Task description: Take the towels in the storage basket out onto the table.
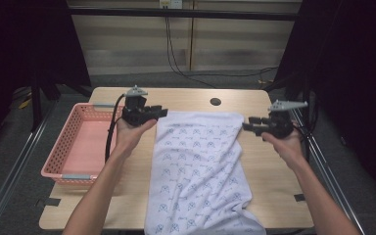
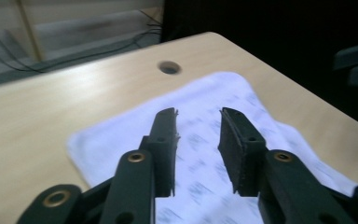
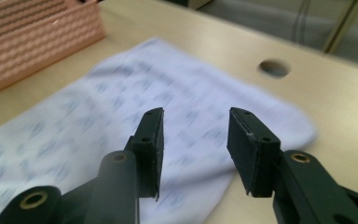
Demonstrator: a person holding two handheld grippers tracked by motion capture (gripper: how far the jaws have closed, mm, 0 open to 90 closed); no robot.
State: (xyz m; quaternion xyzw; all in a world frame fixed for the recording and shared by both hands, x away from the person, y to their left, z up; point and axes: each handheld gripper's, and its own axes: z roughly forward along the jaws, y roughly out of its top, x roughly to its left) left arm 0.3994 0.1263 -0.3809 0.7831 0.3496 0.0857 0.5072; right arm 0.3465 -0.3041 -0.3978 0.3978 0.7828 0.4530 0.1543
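Pink plastic basket [image 1: 81,142] sits on left part of the wooden counter [image 1: 269,171], open lattice walls, inside looks bare, near edge overhanging the counter slightly. Round cable hole [image 1: 215,102] in counter near far edge. Black cables [image 1: 186,68] run across the grey floor [image 1: 10,171] behind the counter, below a pale panelled wall [image 1: 127,44]. Dark curtains [image 1: 352,73] on both sides.

Bare table [image 1: 269,161] flanks the towel [image 1: 196,161]; the basket [image 1: 81,142] blocks the left edge.
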